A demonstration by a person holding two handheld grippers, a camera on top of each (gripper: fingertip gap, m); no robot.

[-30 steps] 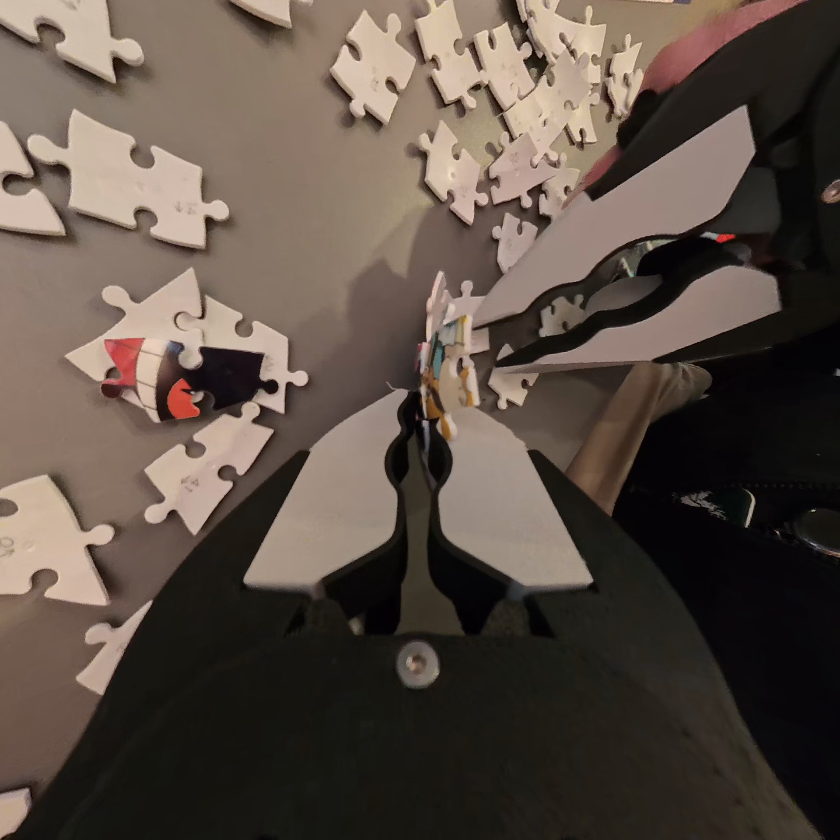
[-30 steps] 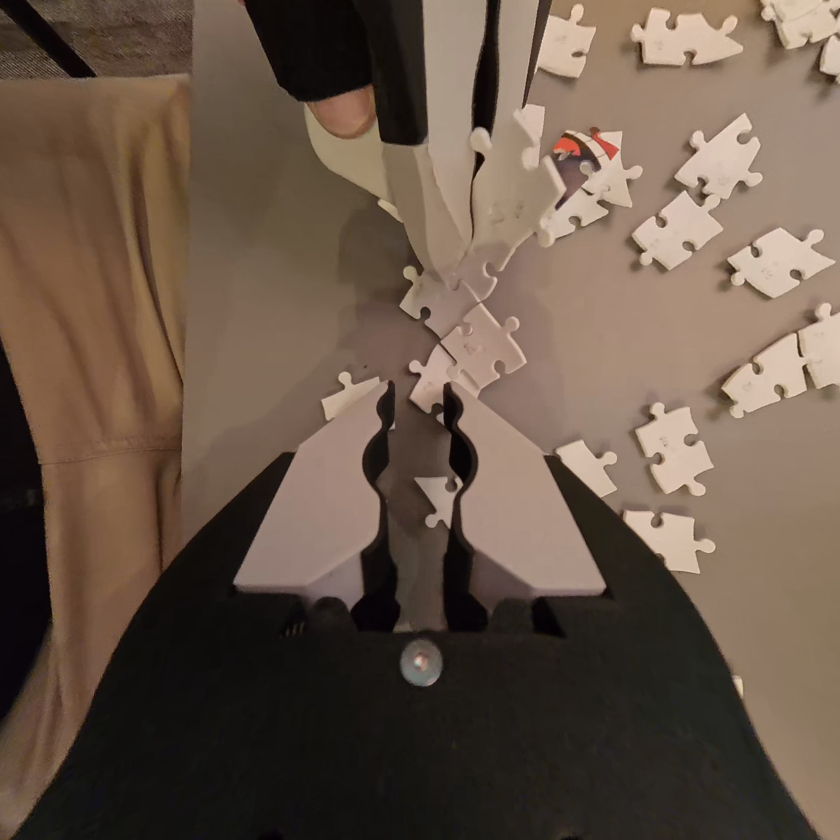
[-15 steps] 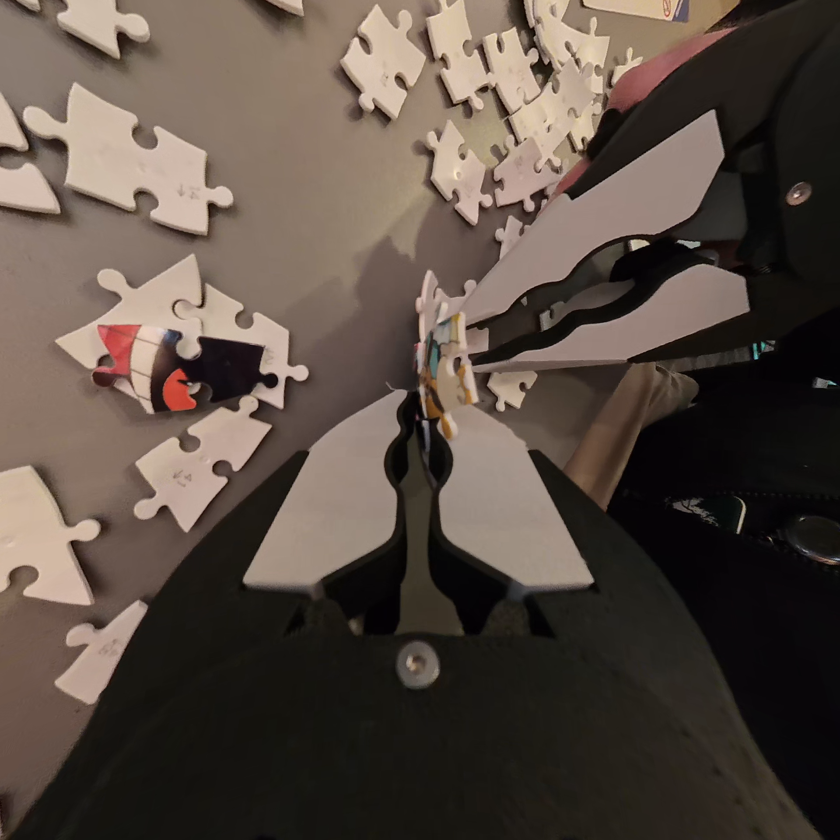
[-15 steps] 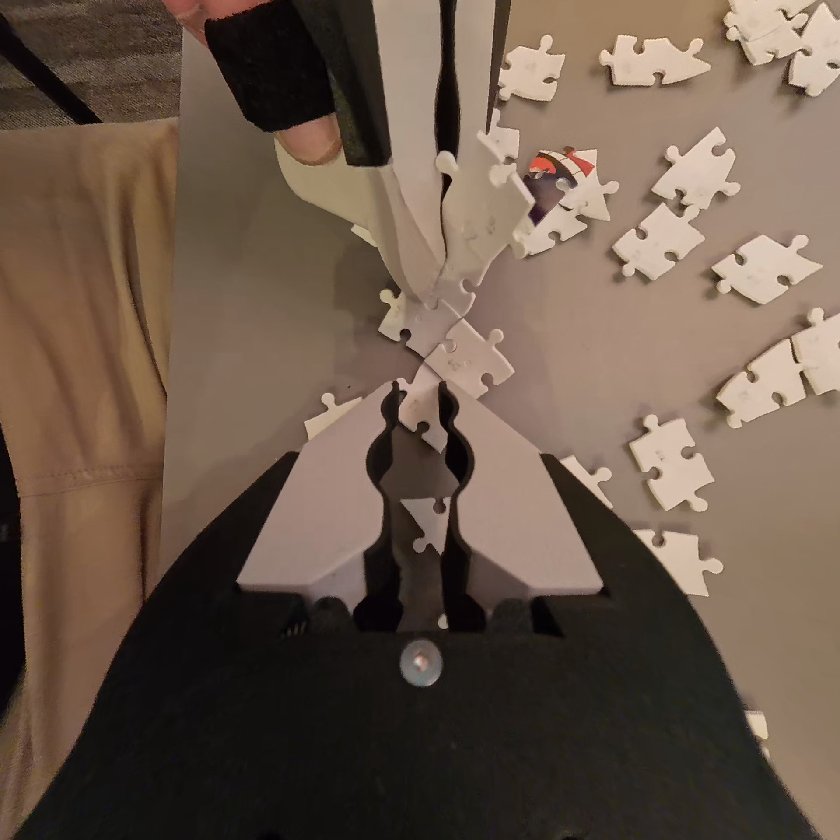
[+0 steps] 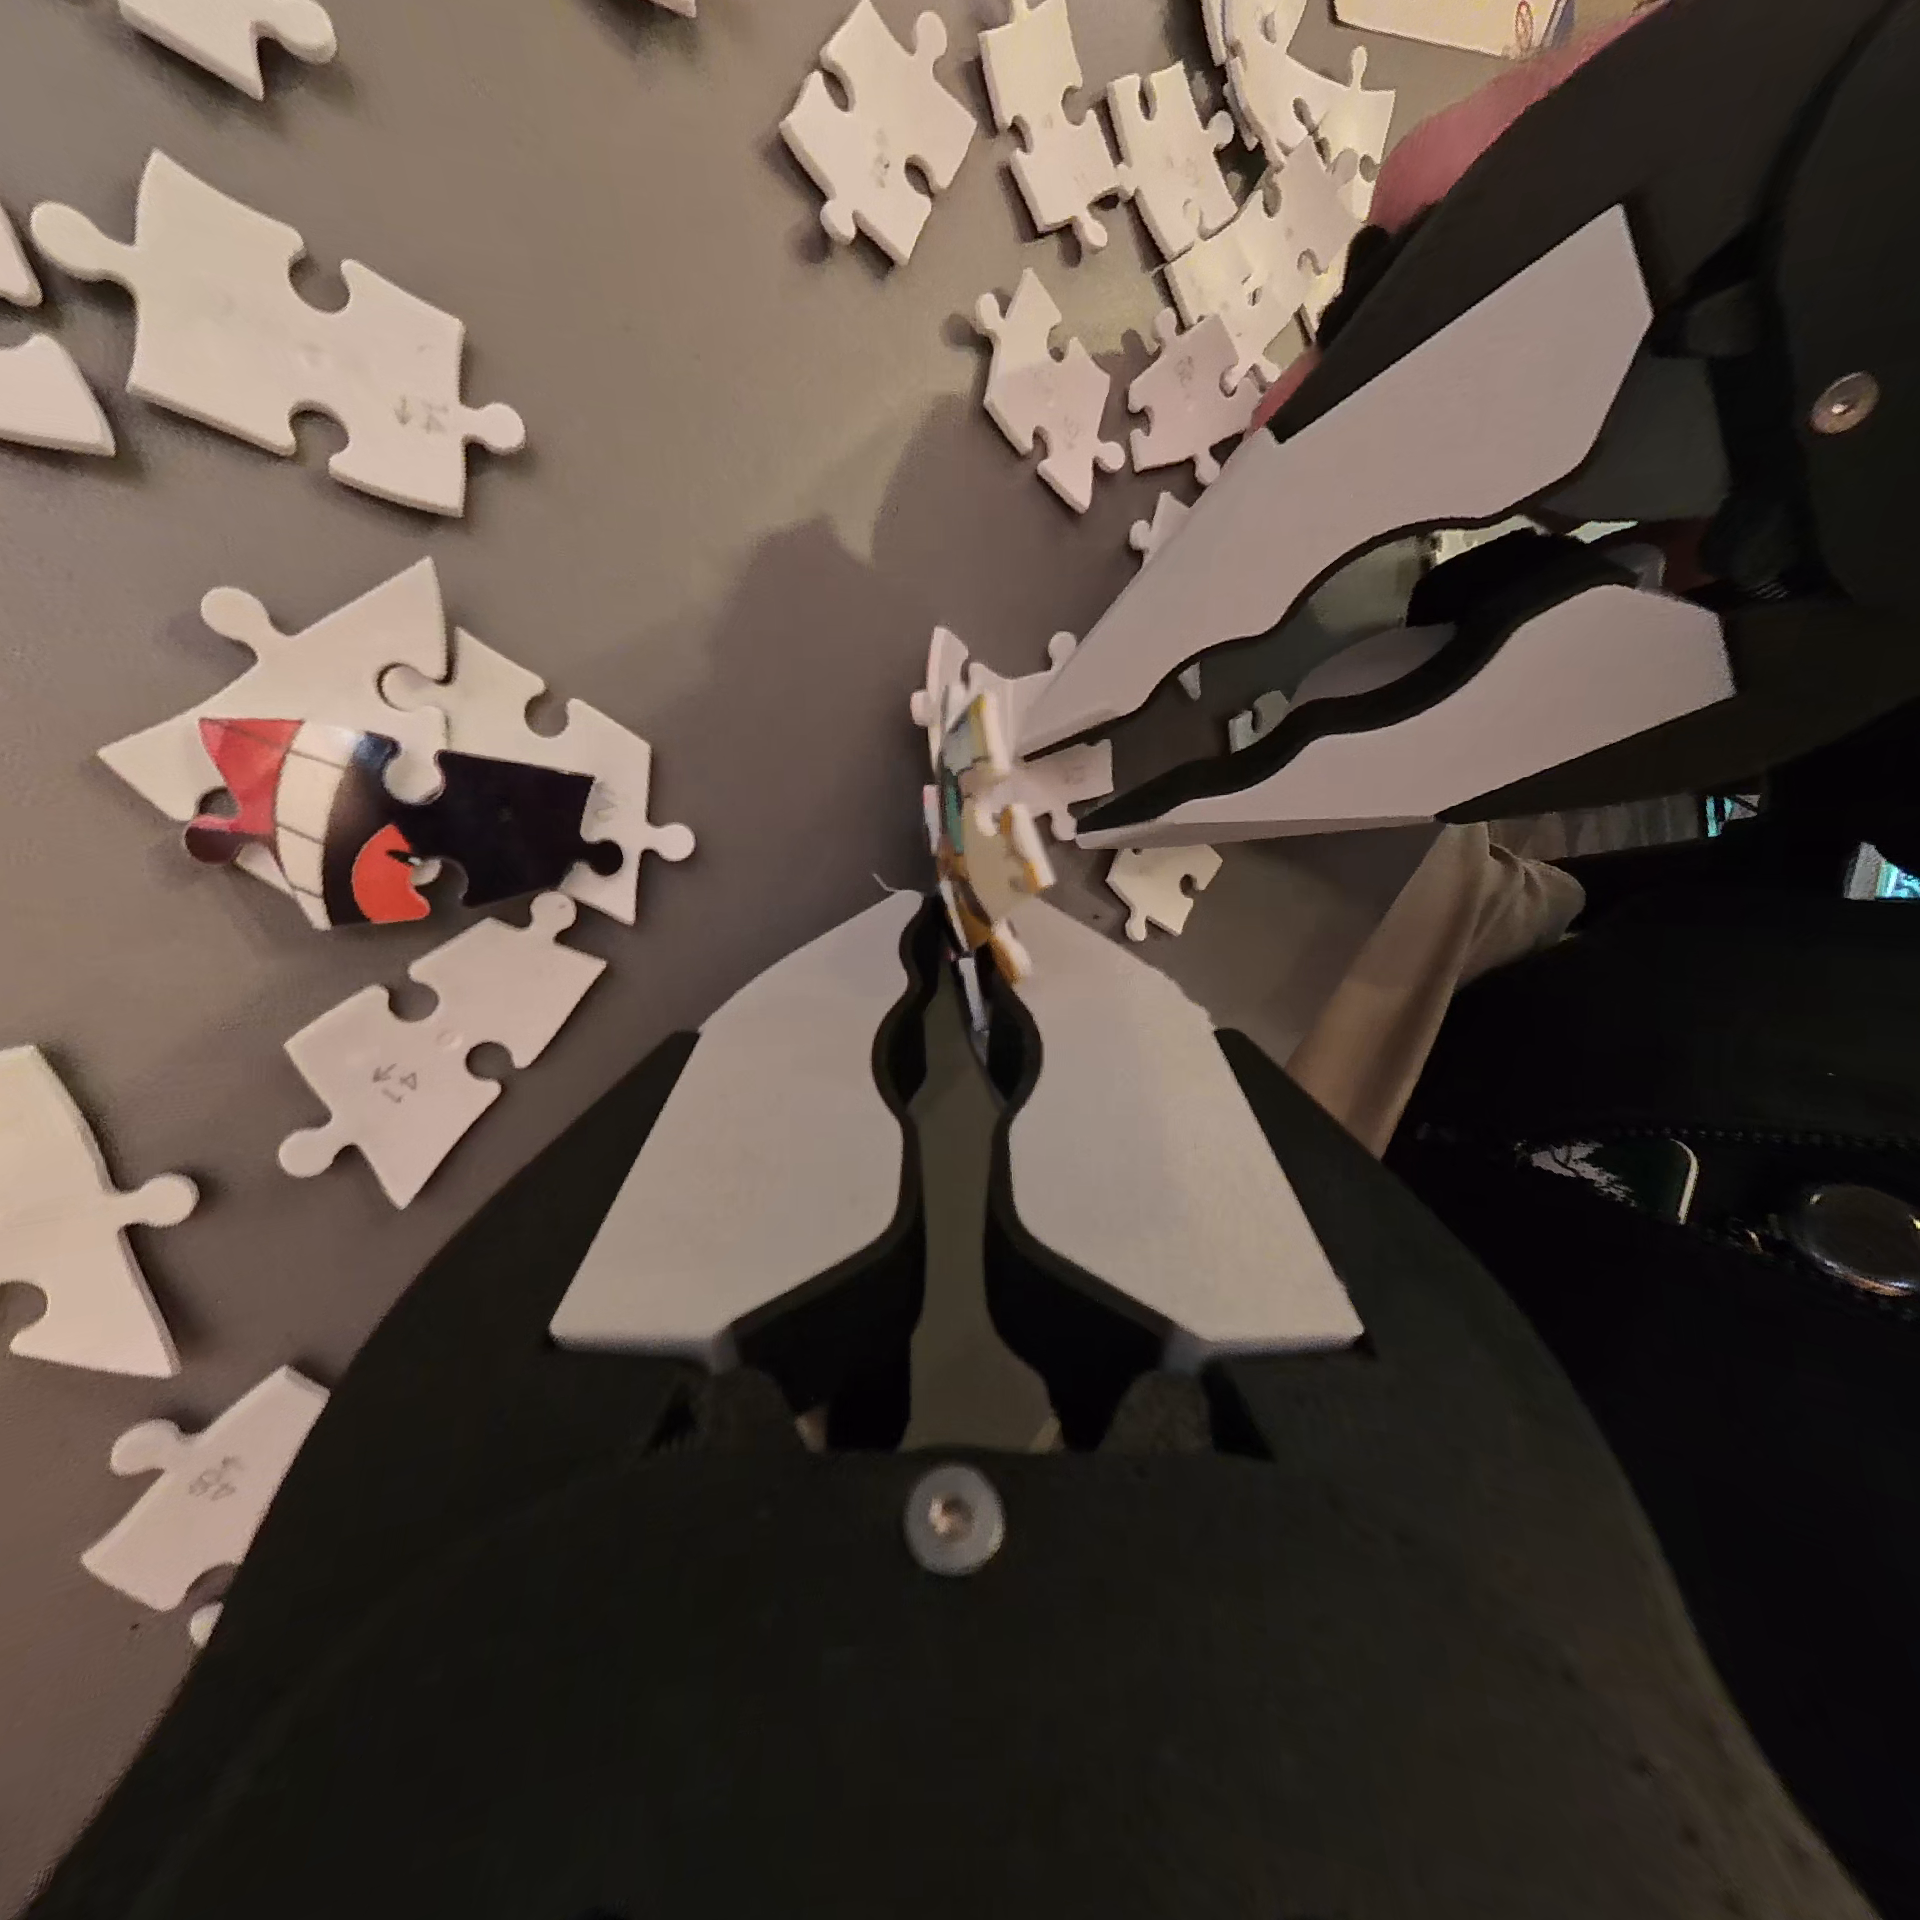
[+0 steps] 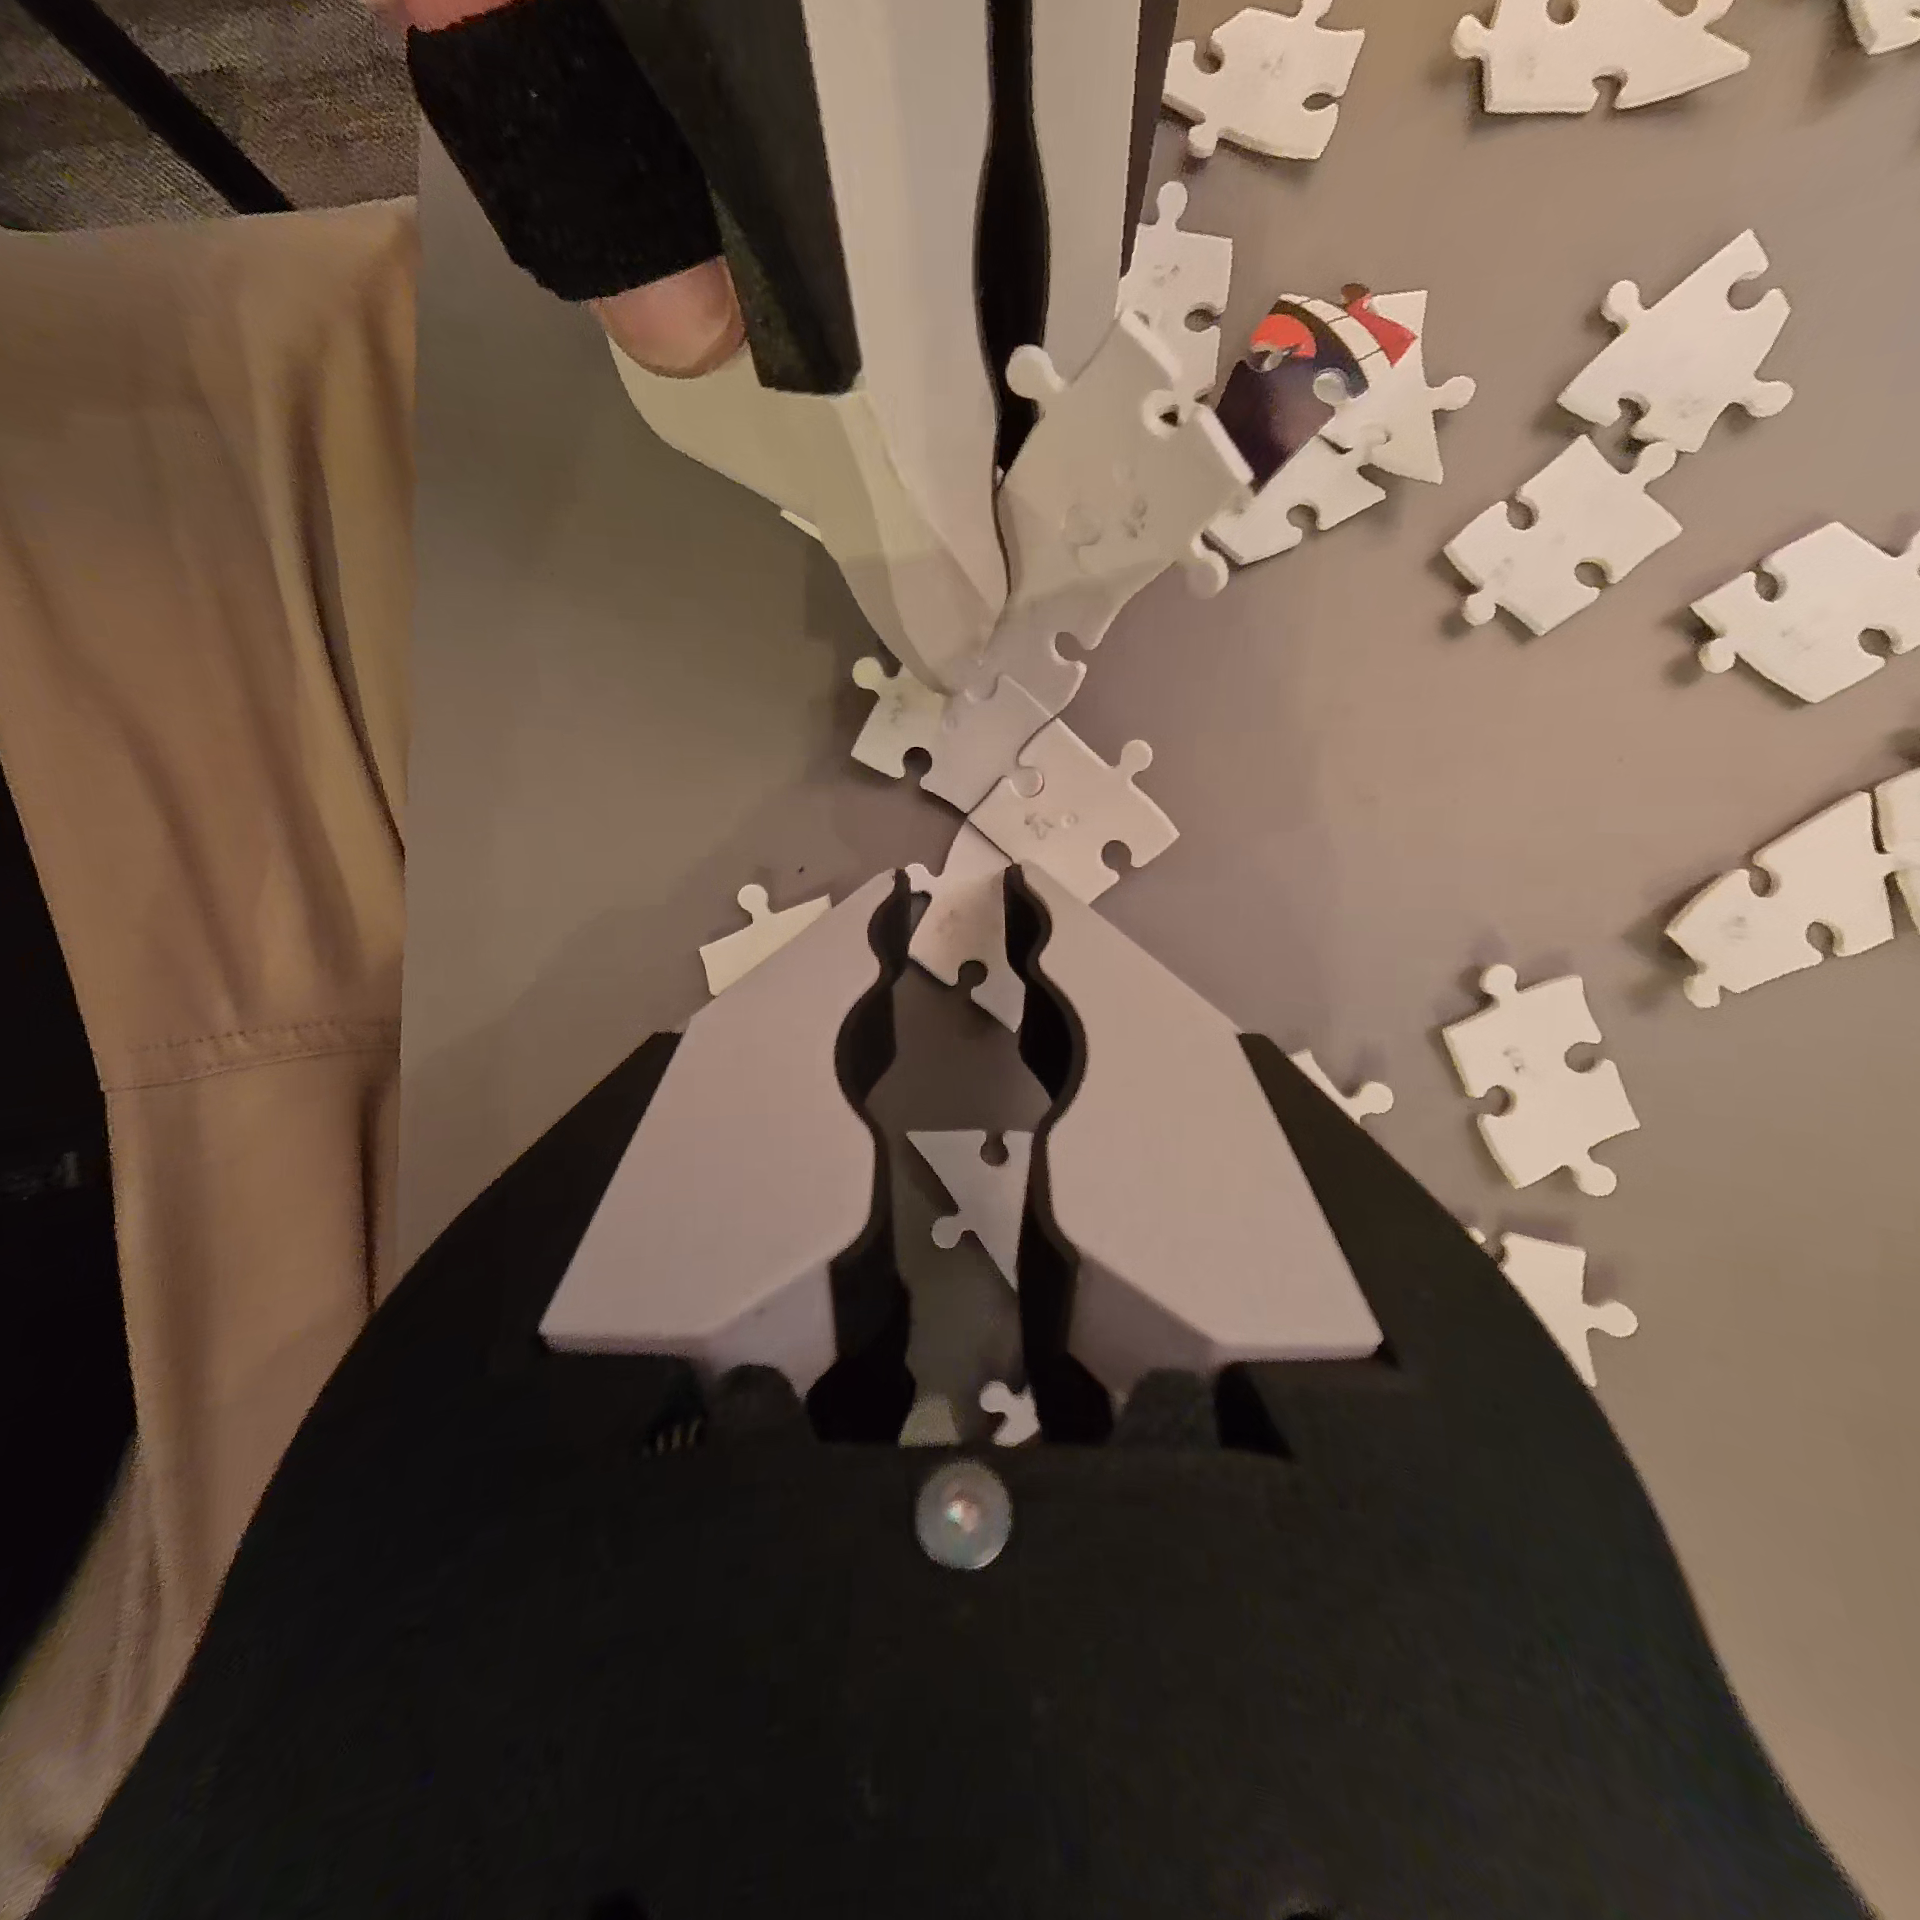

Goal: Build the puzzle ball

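My left gripper (image 5: pixel 966 925) is shut on a curved strip of joined puzzle pieces (image 5: pixel 982 831), held edge-on above the grey table (image 5: pixel 675 364), printed side to the left. In the right wrist view this strip (image 6: pixel 1122 499) hangs from the left gripper (image 6: pixel 987 623) and runs down towards me as linked white pieces (image 6: pixel 1070 821). My right gripper (image 6: pixel 958 883) is open, its fingertips either side of the strip's lowest piece (image 6: pixel 961 935). In the left wrist view the right gripper (image 5: pixel 1055 784) reaches in from the right, with a white tab between its tips.
Several loose white pieces lie face down around the table, with a heap (image 5: pixel 1195 156) at the far right. Two joined printed pieces (image 5: pixel 395 821) lie to the left, also seen in the right wrist view (image 6: pixel 1309 384). A person's beige trousers (image 6: pixel 208 727) are beyond the table edge (image 6: pixel 416 727). The grippers are tip to tip, or close to it.
My right gripper has moved forward until its tips straddle the strip's lowest piece. Its jaw gap looks unchanged. My left gripper keeps hold of the strip.
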